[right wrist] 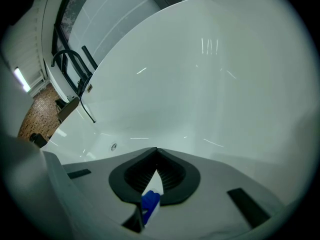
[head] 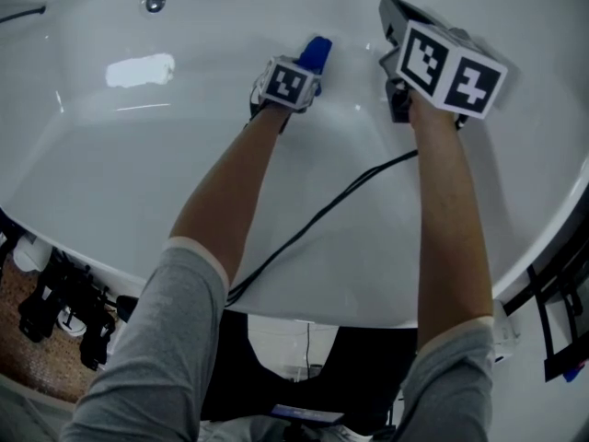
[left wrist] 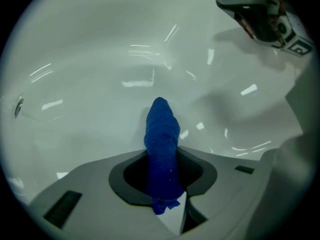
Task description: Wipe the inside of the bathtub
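White glossy bathtub fills the head view, with a round metal fitting at the upper left and a black cable trailing over the rim at centre.

The left gripper sits upper centre. Its jaws are clamped on a rolled blue cloth, whose free end sticks out past the tips toward the tub wall; whether it touches the wall I cannot tell.

The right gripper, upper right, is near it. Its jaws meet at the tips with nothing between them. A bit of blue shows through the gap lower down, and I cannot tell what it is.

The cloth looks light, soft and floppy, so it would likely fold under pressure rather than push back. Holding it at mid-length, as now, leaves a short end that should stay firm enough to rub with. The enamel looks slick, so the cloth should glide easily and a hard jaw could skid or scratch if it met the surface.
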Demonstrator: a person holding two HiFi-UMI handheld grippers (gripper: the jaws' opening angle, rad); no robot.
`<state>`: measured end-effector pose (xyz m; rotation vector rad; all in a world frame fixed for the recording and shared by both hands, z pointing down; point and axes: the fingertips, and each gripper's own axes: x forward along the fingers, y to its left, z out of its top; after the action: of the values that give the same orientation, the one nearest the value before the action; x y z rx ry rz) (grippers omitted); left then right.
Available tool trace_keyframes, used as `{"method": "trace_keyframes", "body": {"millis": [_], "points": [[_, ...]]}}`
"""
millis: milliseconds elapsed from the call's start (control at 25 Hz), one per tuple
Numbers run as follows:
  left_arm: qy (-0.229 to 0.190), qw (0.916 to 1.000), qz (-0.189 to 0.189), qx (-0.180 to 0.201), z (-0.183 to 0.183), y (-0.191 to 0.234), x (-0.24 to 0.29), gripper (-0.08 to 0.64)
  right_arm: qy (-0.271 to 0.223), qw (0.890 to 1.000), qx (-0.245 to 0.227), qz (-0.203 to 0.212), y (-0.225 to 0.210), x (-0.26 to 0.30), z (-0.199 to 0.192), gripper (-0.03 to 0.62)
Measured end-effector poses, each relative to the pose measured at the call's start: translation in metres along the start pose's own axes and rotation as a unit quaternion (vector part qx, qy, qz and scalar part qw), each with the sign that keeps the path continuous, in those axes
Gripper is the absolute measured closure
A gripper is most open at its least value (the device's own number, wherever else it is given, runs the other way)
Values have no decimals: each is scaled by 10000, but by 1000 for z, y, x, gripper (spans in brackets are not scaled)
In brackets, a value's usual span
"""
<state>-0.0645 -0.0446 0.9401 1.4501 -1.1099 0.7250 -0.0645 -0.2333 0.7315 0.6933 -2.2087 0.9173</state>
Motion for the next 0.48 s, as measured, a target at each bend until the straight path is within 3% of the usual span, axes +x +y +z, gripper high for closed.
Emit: {"method": "trace_keyframes", "body": {"millis": [280,480], "points": [[-149,9943,-1046,161,17,-95,29,437,-90,9999,-43,-30,1,-12,5,583],[-78,9919,-1247,-211,11,-112,36,442,-212,9998,3,3,0,-23,12,583]]}}
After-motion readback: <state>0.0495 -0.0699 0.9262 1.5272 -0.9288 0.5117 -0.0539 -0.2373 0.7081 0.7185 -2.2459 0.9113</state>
